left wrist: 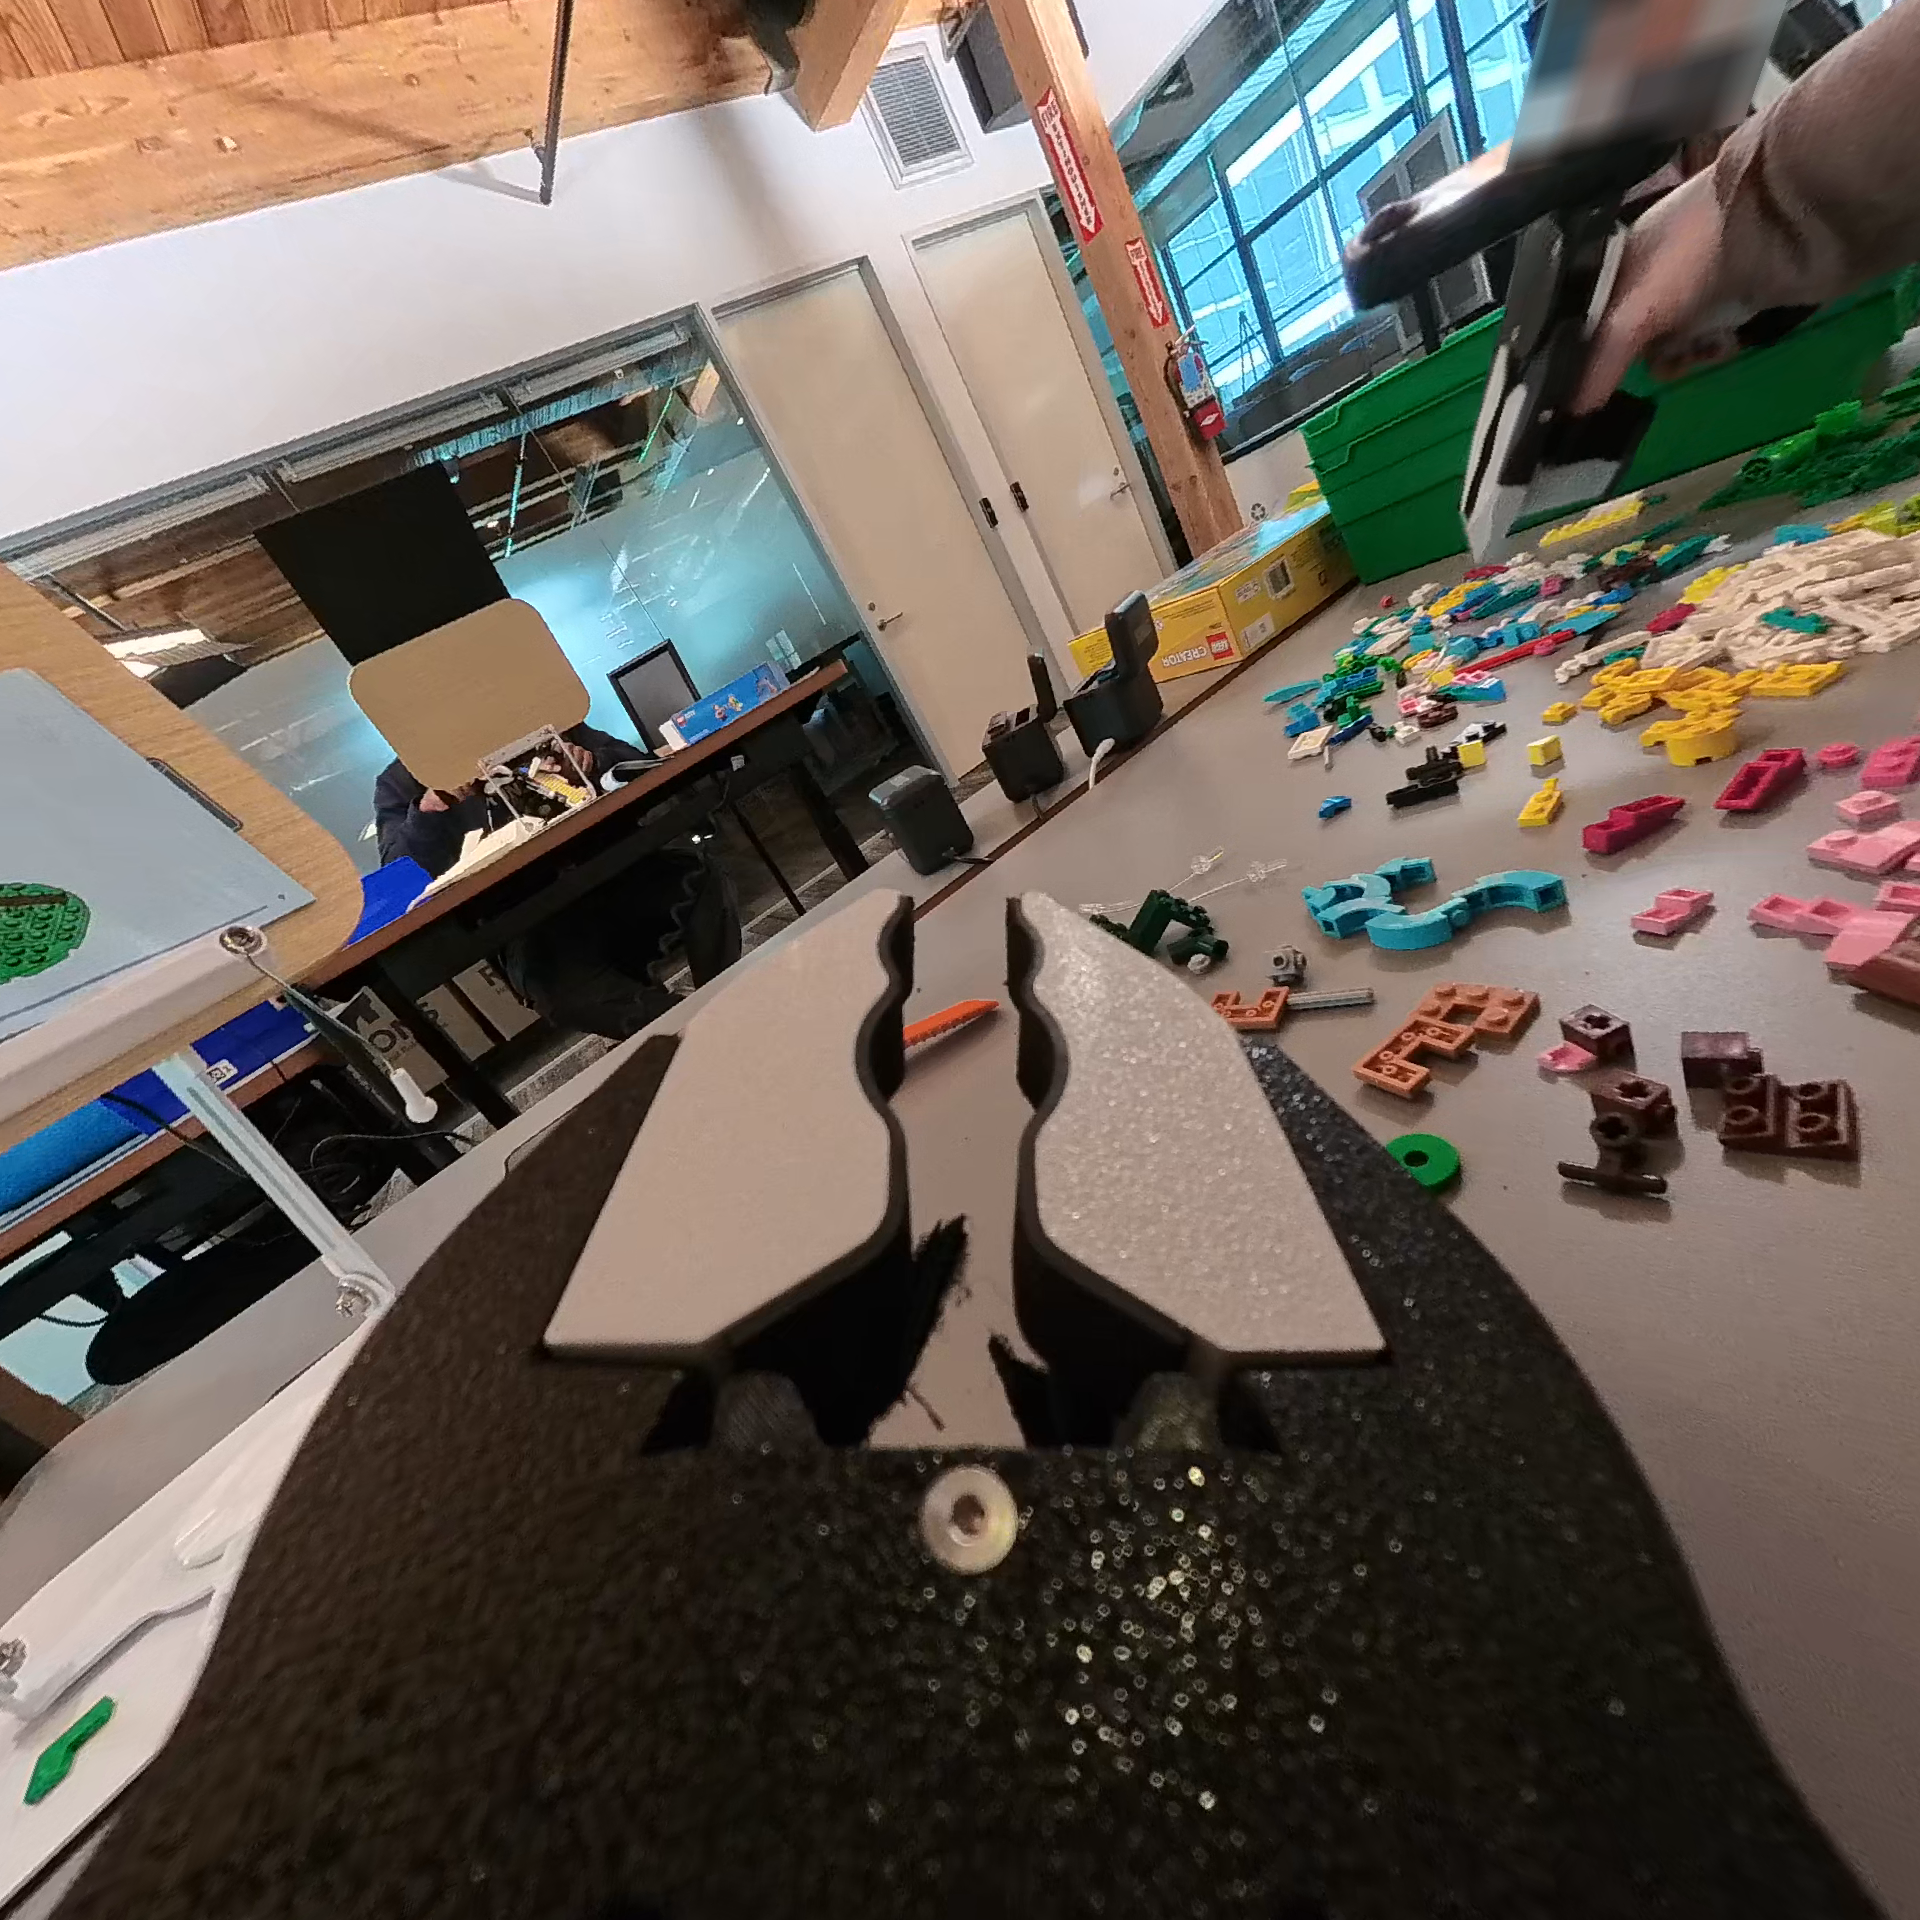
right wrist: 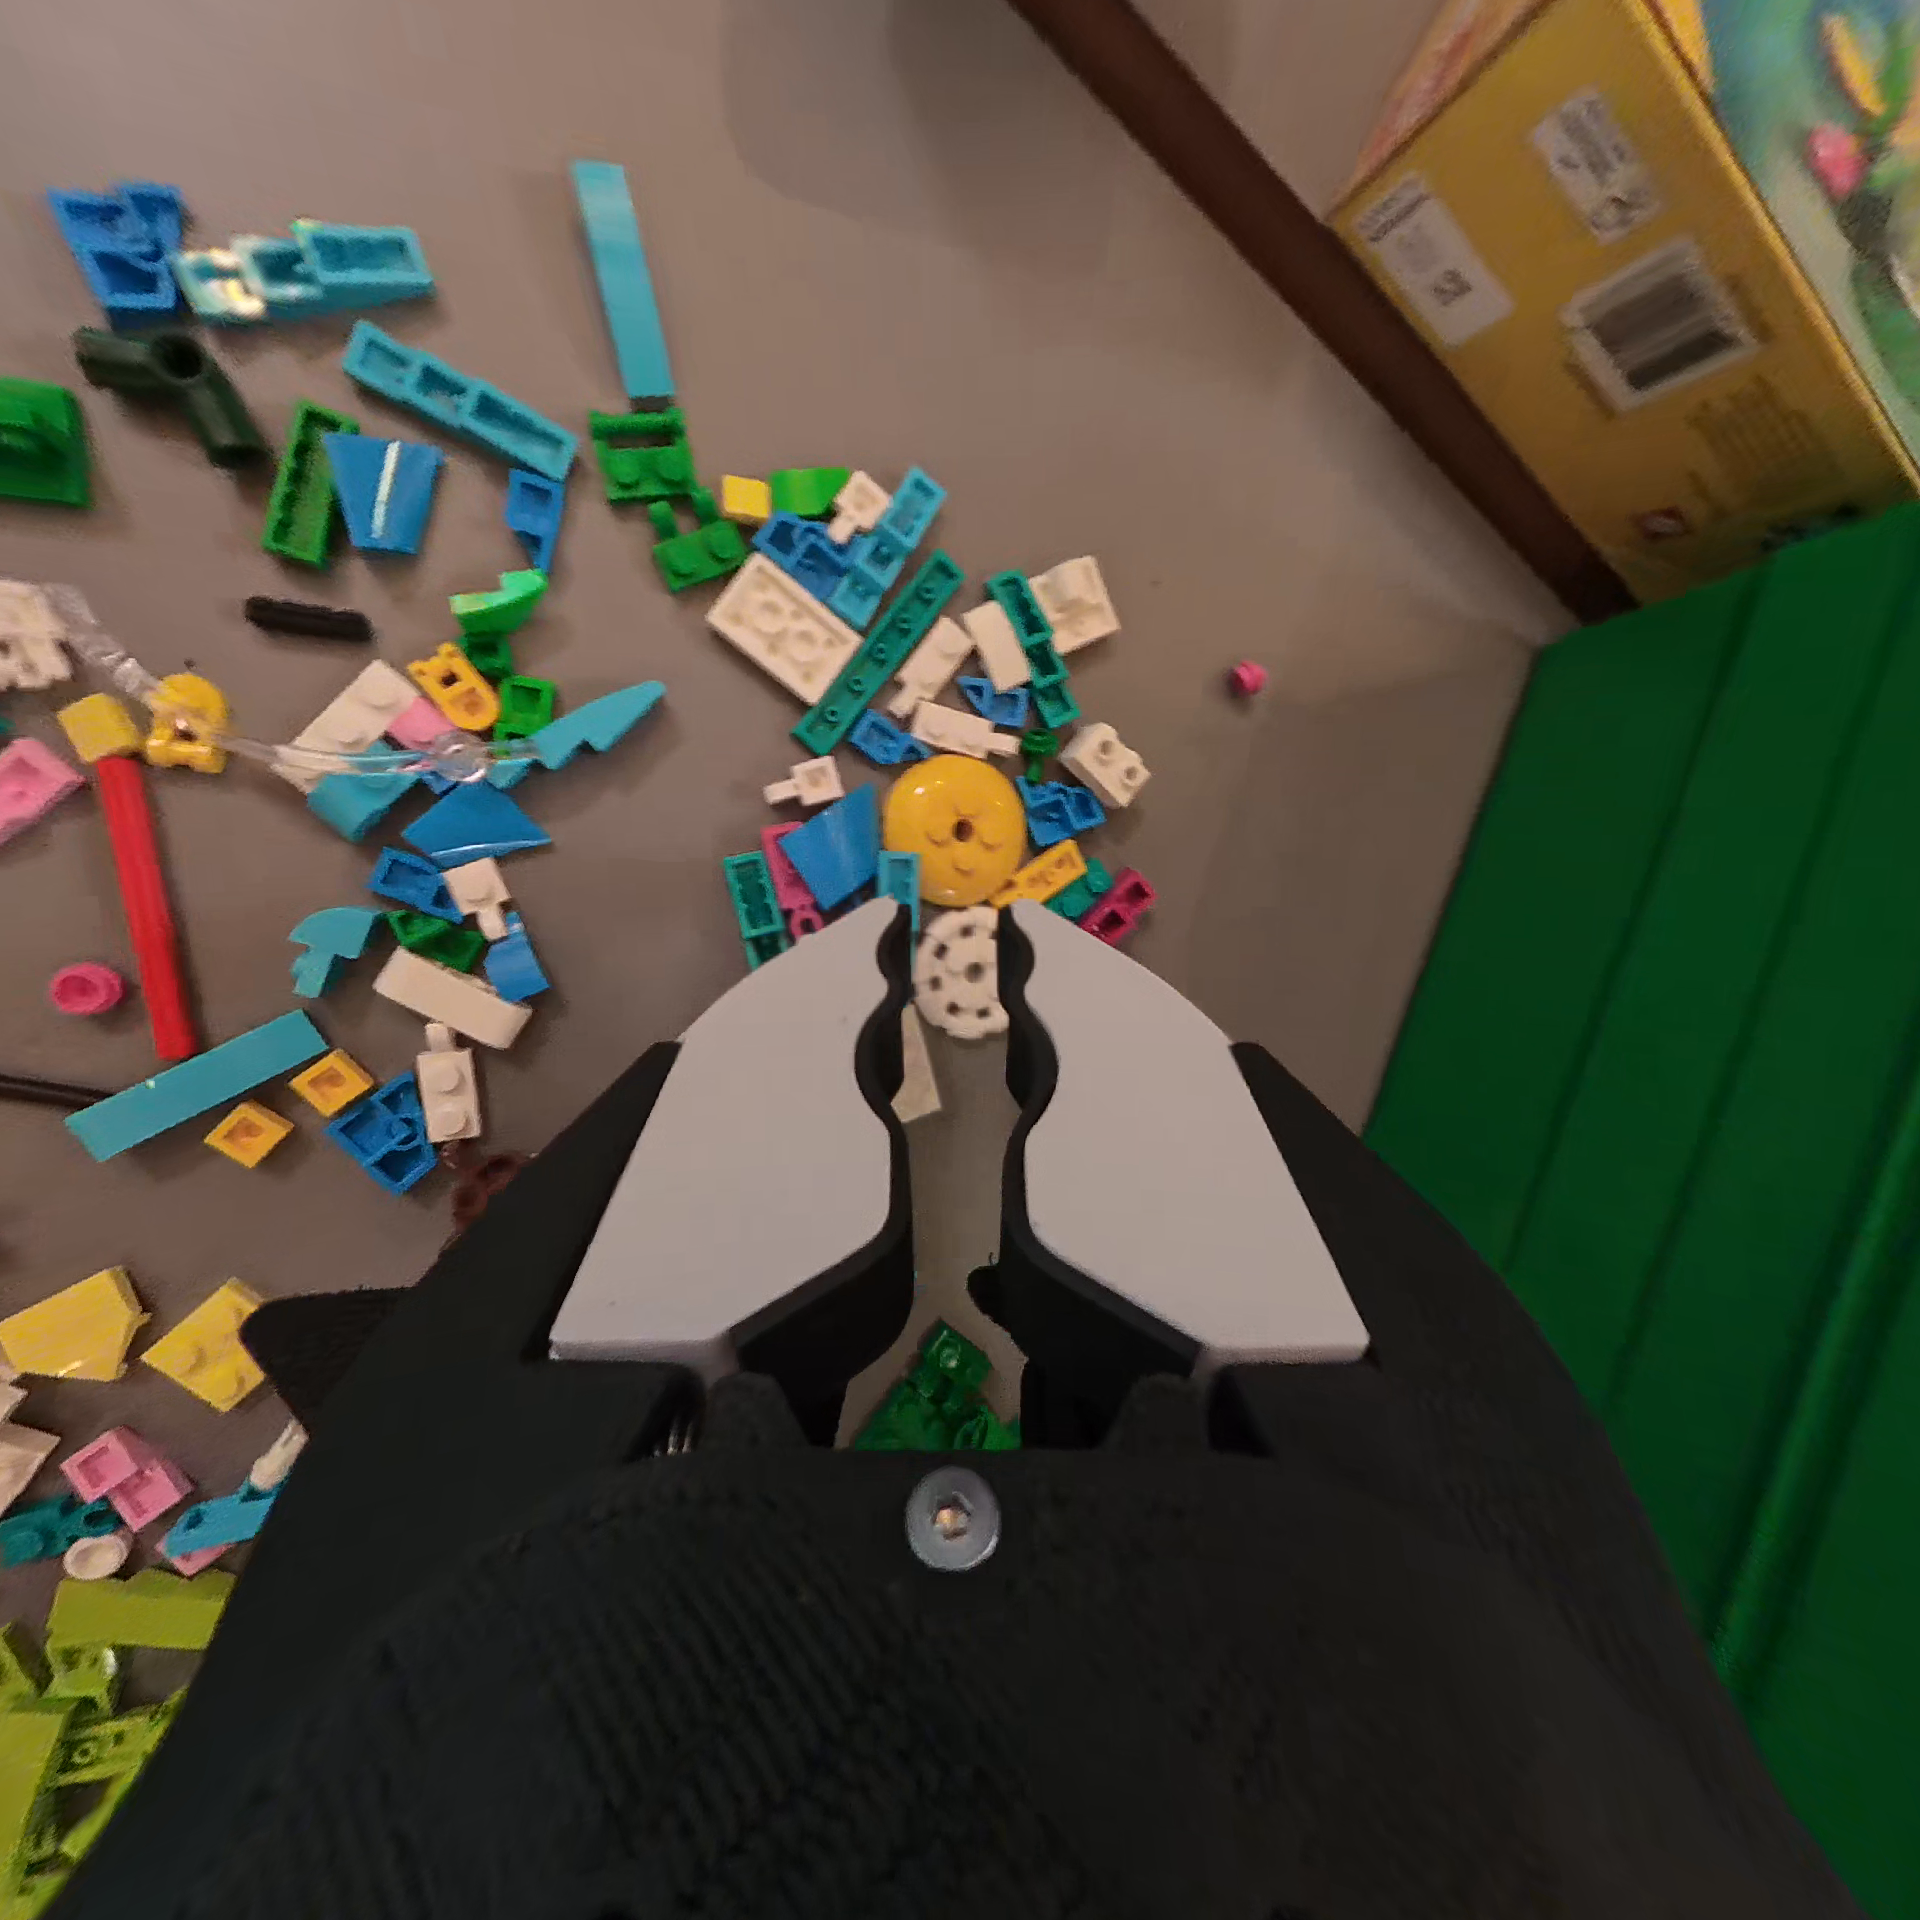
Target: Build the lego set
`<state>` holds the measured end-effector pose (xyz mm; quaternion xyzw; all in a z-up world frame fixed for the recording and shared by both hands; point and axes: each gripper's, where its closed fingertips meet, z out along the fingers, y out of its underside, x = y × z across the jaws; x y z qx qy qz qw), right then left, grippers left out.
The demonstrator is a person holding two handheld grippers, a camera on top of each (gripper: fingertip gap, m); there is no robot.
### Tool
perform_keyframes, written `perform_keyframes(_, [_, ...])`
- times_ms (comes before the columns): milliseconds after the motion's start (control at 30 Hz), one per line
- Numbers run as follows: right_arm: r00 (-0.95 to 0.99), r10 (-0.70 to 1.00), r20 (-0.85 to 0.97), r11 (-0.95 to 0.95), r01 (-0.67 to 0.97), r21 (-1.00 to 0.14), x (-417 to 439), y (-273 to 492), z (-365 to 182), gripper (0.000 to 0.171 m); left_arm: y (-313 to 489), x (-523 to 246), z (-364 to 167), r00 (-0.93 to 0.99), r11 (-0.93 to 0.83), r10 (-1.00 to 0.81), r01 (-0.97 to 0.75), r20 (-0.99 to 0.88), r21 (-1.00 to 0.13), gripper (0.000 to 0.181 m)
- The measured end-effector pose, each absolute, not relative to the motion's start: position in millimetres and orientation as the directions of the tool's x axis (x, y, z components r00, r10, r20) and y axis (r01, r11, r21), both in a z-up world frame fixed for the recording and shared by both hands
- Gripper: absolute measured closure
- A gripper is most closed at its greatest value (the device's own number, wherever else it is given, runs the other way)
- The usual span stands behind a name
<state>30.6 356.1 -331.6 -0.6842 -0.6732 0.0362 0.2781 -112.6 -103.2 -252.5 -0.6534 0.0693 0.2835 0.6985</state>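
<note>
Loose Lego pieces of many colours lie spread over the grey table [right wrist: 935, 260]. In the right wrist view my right gripper [right wrist: 958, 920] points down at a small pile. Its jaws stand a narrow gap apart. A white round toothed piece [right wrist: 961, 982] lies between the fingertips, just below a yellow round piece [right wrist: 954, 826]. I cannot tell whether the fingers touch the white piece. My left gripper [left wrist: 961, 914] hovers low over the table, narrowly open and empty. An orange piece [left wrist: 951, 1018] shows beyond its gap. The right gripper [left wrist: 1496, 520] also shows in the left wrist view.
Stacked green bins [right wrist: 1714, 1039] stand right of the pile, with a yellow Lego box [right wrist: 1610, 312] beyond them. Brown, tan, teal and pink pieces [left wrist: 1455, 1029] lie right of my left gripper. A person sits at a far desk [left wrist: 727, 727]. An instruction sheet [left wrist: 104, 883] stands at left. About 50 cm separates my left fingertips from my right.
</note>
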Motion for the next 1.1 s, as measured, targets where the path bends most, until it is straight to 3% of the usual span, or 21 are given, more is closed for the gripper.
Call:
perform_keyframes(233, [0.404, 0.903, 0.148, -0.261, 0.789, -0.557, 27, 377, -331, 0.161, -103, -112, -252, 0.830, -0.014, 0.303, -0.488, -0.469, -0.873, 0.165])
perform_keyframes(400, [0.516, 0.855, 0.049, -0.436, 0.767, -0.471, 28, 382, -347, 0.161, -104, -111, -252, 0.829, -0.014, 0.303, -0.489, -0.470, -0.872, 0.165])
perform_keyframes(533, [0.474, 0.877, -0.076, -0.458, 0.779, -0.428, 18, 364, -350, 0.163, -104, -111, -252, 0.830, -0.014, 0.302, -0.488, -0.469, -0.873, 0.165])
perform_keyframes(700, [0.422, 0.891, -0.168, -0.441, 0.717, -0.540, -8, 356, -332, 0.160, -104, -111, -252, 0.829, -0.016, 0.302, -0.490, -0.471, -0.872, 0.165])
perform_keyframes(967, [0.373, 0.922, -0.103, -0.369, 0.767, -0.526, -32, 346, -338, 0.155, -104, -110, -251, 0.828, -0.016, 0.300, -0.492, -0.473, -0.871, 0.165])
perform_keyframes(1100, [0.339, 0.940, -0.030, -0.292, 0.757, -0.584, -34, 339, -324, 0.155, -104, -110, -251, 0.829, -0.015, 0.301, -0.490, -0.471, -0.872, 0.165])
